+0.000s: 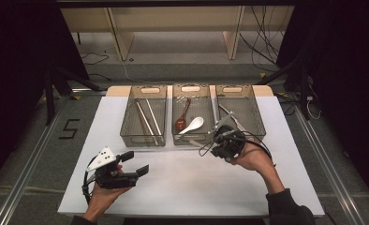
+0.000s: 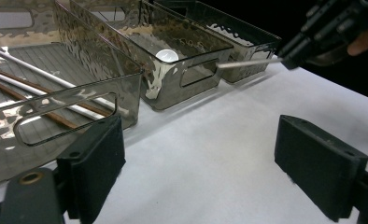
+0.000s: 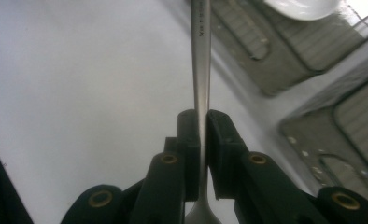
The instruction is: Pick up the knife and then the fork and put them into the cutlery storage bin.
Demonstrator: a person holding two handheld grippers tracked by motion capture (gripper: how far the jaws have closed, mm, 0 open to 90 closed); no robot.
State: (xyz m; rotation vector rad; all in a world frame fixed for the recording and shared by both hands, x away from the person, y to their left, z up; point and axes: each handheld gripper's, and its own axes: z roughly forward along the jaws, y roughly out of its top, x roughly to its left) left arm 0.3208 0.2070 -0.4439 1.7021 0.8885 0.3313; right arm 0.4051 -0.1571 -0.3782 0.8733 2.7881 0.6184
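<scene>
Item in hand: steel utensil (image 3: 201, 70), slim polished handle, clamped in my right gripper (image 3: 202, 126) and held above the table (image 1: 182, 187) before the right bin (image 1: 241, 112). Step: carrying it for sorting; next, I judge, lining it up over the fitting bin. Three smoky ribbed plastic bins: chopsticks (image 1: 147, 117), spoons (image 1: 188, 123). Left gripper (image 1: 136, 164) gapes, holding nothing.

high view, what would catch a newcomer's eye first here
Three smoky see-through bins stand side by side at the far edge of the white table: chopsticks in the left one, a dark red spoon and a white spoon in the middle one. Near the right bin, the right gripper has its jaws shut on a thin metal utensil handle. The left gripper hangs open above bare tabletop.
</scene>
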